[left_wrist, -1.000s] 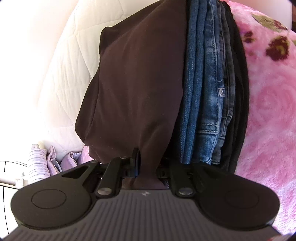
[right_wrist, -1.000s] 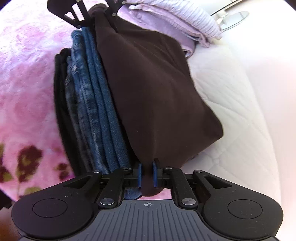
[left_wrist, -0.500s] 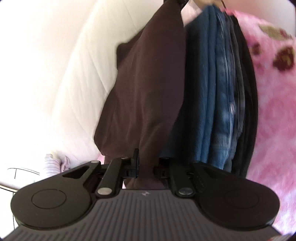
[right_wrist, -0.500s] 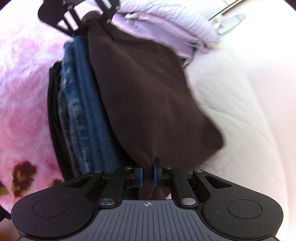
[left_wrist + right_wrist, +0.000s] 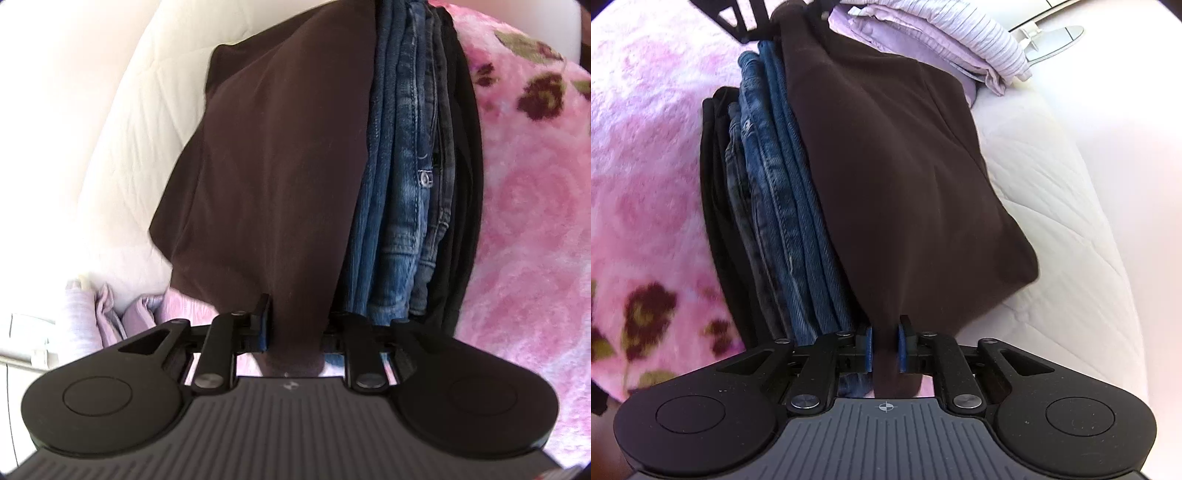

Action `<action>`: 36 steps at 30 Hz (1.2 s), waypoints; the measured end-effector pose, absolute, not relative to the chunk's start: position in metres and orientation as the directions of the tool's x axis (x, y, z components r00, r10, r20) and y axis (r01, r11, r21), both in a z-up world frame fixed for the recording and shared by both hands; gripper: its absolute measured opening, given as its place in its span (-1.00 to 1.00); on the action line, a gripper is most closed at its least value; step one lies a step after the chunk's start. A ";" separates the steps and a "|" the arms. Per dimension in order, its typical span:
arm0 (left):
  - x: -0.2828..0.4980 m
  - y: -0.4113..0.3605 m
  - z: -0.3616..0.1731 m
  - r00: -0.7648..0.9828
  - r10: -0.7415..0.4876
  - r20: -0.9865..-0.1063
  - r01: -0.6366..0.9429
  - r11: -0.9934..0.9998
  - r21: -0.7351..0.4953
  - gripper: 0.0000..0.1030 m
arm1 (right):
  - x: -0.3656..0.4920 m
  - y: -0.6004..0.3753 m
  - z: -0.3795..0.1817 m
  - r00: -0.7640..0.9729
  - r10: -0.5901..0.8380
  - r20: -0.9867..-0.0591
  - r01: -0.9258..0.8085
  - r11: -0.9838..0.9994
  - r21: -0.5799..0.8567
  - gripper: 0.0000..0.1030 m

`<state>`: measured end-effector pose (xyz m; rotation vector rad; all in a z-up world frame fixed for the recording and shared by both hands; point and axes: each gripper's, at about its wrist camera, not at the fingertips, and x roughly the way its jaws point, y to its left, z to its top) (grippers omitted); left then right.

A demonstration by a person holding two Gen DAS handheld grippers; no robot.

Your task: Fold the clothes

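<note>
A dark brown garment (image 5: 277, 166) stretches between my two grippers and hangs against the side of a stack of folded blue jeans (image 5: 402, 184). My left gripper (image 5: 297, 328) has one end bunched between its pads; its jaws are opening, with the cloth still filling the gap. In the right wrist view the same brown garment (image 5: 905, 184) runs away from my right gripper (image 5: 884, 347), whose blue pads pinch its near end while easing apart a little. The left gripper (image 5: 764, 14) shows at the top there. A folded black garment (image 5: 716, 184) lies under the jeans (image 5: 783, 203).
The stack rests on a pink flowered blanket (image 5: 535, 221) (image 5: 646, 147). A white quilted mattress (image 5: 129, 129) (image 5: 1052, 203) lies on the garment's other side. Folded lilac striped clothes (image 5: 942, 33) (image 5: 85, 314) sit beyond the stack, beside a white object (image 5: 1052, 37).
The left gripper's jaws have spread wider around the brown cloth. Both views shifted slightly and the garment now lies closer along the jeans stack.
</note>
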<state>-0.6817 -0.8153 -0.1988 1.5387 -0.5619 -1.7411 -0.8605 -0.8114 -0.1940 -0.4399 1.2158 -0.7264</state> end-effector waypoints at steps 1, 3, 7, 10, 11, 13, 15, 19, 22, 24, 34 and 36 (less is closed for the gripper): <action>-0.678 -0.803 -0.195 -0.007 -0.753 -0.658 0.260 -0.636 0.726 -0.59 | -0.863 -0.808 -0.191 0.158 -0.706 -0.691 0.269 0.704 -0.657 -0.61; -0.671 -0.779 -0.188 0.006 -0.741 -0.671 0.310 -0.637 0.706 -0.55 | -0.874 -0.800 -0.185 0.136 -0.698 -0.703 0.303 0.705 -0.642 -0.01; -0.668 -0.807 -0.170 0.044 -0.733 -0.678 0.443 -0.594 0.671 -0.50 | -0.890 -0.796 -0.155 0.125 -0.708 -0.695 0.412 0.674 -0.613 0.57; -0.657 -0.821 -0.139 0.076 -0.745 -0.662 0.574 -0.511 0.640 -0.51 | -0.895 -0.809 -0.126 0.166 -0.731 -0.662 0.519 0.635 -0.572 0.57; -0.656 -0.829 -0.131 0.078 -0.750 -0.657 0.601 -0.490 0.631 -0.50 | -0.894 -0.817 -0.118 0.192 -0.733 -0.653 0.553 0.630 -0.545 0.57; -0.658 -0.849 -0.118 0.074 -0.758 -0.648 0.645 -0.459 0.611 -0.50 | -0.888 -0.841 -0.109 0.253 -0.719 -0.647 0.615 0.636 -0.466 0.57; -0.666 -0.875 -0.111 0.042 -0.759 -0.650 0.682 -0.453 0.574 -0.51 | -0.880 -0.874 -0.106 0.296 -0.692 -0.658 0.666 0.644 -0.377 0.56; -0.697 -0.935 -0.115 -0.042 -0.745 -0.666 0.731 -0.478 0.487 -0.51 | -0.863 -0.949 -0.112 0.377 -0.629 -0.680 0.735 0.650 -0.194 0.18; -0.709 -0.977 -0.122 -0.082 -0.703 -0.707 0.785 -0.482 0.388 -0.51 | -0.854 -0.996 -0.125 0.386 -0.609 -0.693 0.740 0.653 -0.162 -0.03; -0.712 -1.003 -0.142 -0.060 -0.673 -0.737 0.815 -0.460 0.353 -0.52 | -0.849 -1.024 -0.135 0.386 -0.600 -0.701 0.737 0.657 -0.157 -0.03; -0.708 -1.032 -0.155 -0.037 -0.615 -0.788 0.864 -0.416 0.284 -0.52 | -0.897 -1.084 -0.172 0.402 -0.451 -0.797 0.790 0.611 0.052 -0.03; -0.700 -1.032 -0.151 -0.029 -0.624 -0.781 0.869 -0.402 0.289 -0.52 | -0.902 -1.076 -0.159 0.402 -0.469 -0.786 0.799 0.599 0.051 -0.02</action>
